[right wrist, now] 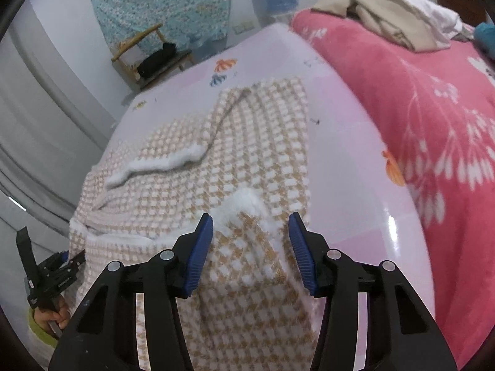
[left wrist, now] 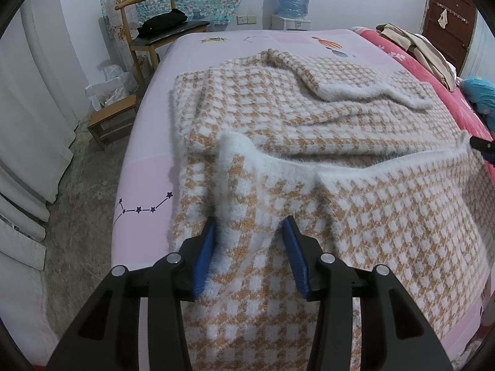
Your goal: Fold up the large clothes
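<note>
We find the checked sweater (left wrist: 309, 117) half folded on the bed (left wrist: 148, 160); left gripper (left wrist: 249, 232) and right gripper (right wrist: 250, 228) gape around its hem, final fold outstanding.

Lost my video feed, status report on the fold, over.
Left gripper and right gripper both open, fabric between the fingers. Fuzzy orange-and-white checked knit sweater on pink bedsheet, near hem lifted over. Nothing in the way.
</note>
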`<act>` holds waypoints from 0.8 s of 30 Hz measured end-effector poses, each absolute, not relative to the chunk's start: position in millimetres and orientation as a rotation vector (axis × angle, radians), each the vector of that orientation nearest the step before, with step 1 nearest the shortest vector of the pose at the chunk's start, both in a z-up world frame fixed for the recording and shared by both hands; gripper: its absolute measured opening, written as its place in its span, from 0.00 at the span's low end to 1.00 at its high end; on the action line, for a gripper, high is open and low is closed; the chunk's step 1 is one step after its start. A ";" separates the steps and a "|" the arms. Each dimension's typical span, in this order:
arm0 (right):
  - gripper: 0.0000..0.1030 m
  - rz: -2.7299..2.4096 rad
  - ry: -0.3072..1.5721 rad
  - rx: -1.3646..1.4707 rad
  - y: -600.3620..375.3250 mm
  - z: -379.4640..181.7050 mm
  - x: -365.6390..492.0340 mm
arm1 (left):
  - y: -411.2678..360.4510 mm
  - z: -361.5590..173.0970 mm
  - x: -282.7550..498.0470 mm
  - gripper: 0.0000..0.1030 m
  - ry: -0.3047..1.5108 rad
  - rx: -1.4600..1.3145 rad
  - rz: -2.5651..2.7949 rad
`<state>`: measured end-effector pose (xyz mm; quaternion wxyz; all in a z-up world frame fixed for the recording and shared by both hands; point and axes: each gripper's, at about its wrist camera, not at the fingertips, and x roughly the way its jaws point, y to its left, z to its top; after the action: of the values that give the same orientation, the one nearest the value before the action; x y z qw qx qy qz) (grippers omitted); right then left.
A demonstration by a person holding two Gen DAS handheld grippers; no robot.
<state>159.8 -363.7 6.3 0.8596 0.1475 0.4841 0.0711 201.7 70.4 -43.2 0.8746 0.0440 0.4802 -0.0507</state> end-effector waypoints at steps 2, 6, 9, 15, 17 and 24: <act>0.46 0.150 1.031 0.304 -362.7 3.2 157.8 | 70.2 -43.0 201.9 0.42 1.003 0.093 -0.107; 0.45 0.173 1.053 0.313 -361.1 2.1 146.4 | 70.3 -43.2 202.0 0.42 1.003 0.094 -0.107; 0.41 0.181 1.064 0.316 -361.8 4.4 134.8 | 70.3 -43.1 201.9 0.42 1.003 0.093 -0.108; 0.27 0.189 1.084 0.284 -357.0 8.5 128.4 | 70.5 -43.4 201.8 0.42 1.003 0.093 -0.108; 0.27 0.172 1.092 0.261 -354.4 6.3 132.5 | 70.3 -43.2 201.6 0.42 1.004 0.092 -0.107; 0.27 0.140 1.098 0.176 -339.5 -0.4 146.3 | 70.5 -43.3 202.1 0.42 1.005 0.092 -0.108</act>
<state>146.3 -339.5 -0.4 0.8471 0.0835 0.5206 0.0664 202.1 70.5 -43.3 0.8740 0.0438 0.4812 -0.0515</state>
